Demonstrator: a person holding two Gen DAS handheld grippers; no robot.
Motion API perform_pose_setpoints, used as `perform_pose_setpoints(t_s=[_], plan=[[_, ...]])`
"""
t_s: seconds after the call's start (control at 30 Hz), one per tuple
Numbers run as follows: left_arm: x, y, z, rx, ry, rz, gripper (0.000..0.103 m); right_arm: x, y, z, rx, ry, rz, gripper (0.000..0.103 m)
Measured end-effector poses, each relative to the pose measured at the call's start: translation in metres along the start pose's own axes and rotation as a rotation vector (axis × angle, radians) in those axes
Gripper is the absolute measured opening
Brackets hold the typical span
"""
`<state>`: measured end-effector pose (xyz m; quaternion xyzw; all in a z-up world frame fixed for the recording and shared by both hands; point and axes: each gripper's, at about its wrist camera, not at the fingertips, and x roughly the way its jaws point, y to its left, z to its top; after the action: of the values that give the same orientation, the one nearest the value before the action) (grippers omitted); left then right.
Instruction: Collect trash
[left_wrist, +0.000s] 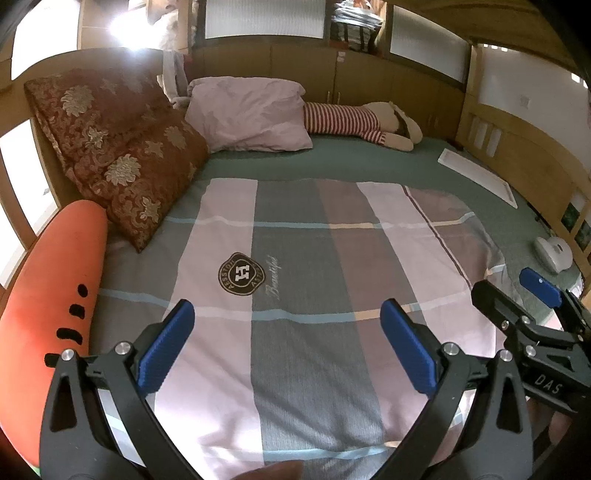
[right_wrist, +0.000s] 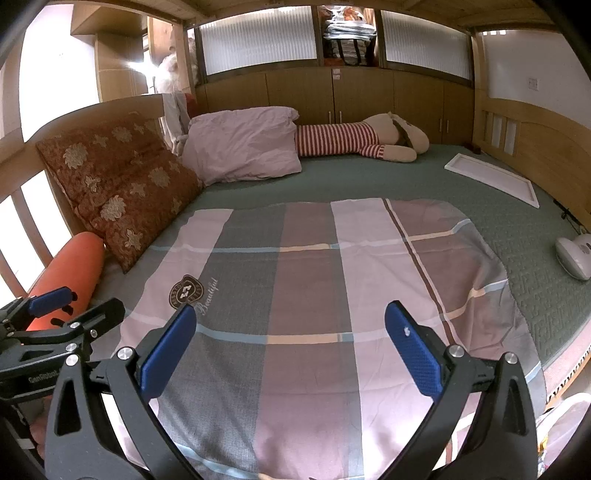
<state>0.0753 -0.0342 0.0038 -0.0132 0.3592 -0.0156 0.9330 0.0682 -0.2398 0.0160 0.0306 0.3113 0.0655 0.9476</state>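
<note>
Both claws hover wide apart and empty above a plaid quilt (left_wrist: 295, 258) spread on a bed: the left claw (left_wrist: 288, 343) and the right claw (right_wrist: 290, 349). No trash can be made out on the quilt. Only the right wrist view shows pale plastic (right_wrist: 565, 424) at the bed's lower right edge.

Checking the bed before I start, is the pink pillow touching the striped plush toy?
Touching. In the right wrist view the pink pillow overlaps the striped plush toy, with no gap between them.
</note>
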Motion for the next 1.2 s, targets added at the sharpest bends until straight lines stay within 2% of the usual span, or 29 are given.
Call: perform_pose_setpoints(t_s=[0.83, 0.97, 1.2], plan=[[0.001, -0.0006, -0.0043, 0.023, -0.006, 0.011, 0.1, 0.0012, -0.003, -0.0032, -0.001, 0.006, -0.002, 0.1], [-0.0007, 0.0019, -0.0055, 0.01, -0.008, -0.047, 0.1, 0.001, -0.0042, -0.0065, -0.003, 0.009, -0.002, 0.1], [0.0051, -0.0006, -0.0044, 0.015, 0.022, -0.013, 0.1, 0.0013, -0.0059, -0.0078, -0.002, 0.011, -0.003, 0.1]])
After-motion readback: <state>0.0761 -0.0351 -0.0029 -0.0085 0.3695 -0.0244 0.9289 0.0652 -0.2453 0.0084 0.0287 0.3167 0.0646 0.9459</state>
